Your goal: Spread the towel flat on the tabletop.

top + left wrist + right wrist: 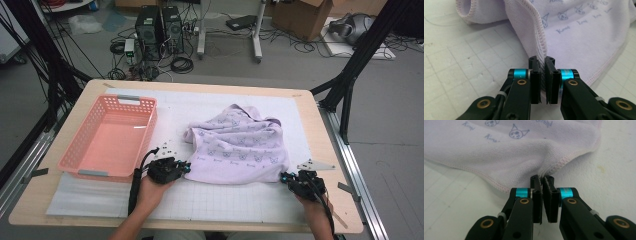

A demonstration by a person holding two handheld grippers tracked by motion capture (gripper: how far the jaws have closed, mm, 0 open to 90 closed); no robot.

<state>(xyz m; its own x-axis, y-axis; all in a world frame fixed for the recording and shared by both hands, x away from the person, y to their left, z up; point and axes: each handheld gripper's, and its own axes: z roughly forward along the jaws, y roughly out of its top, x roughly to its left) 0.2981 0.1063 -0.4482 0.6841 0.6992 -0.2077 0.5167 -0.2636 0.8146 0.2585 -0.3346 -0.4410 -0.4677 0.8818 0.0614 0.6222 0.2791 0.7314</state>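
So, pale lilac terry towel with small printed cartoon faces [237,145] lies rumpled on white gridded mat [215,200] mid counter [37,200], right of empty pink plastic lattice basket [107,135]. Left gripper [186,166] at towel's near left corner, fingers [535,82] clenched on stitched hem. Right gripper [284,177] at near right corner, fingers [537,200] pinching hem too. Far edge looks bunched, hard to say from above.
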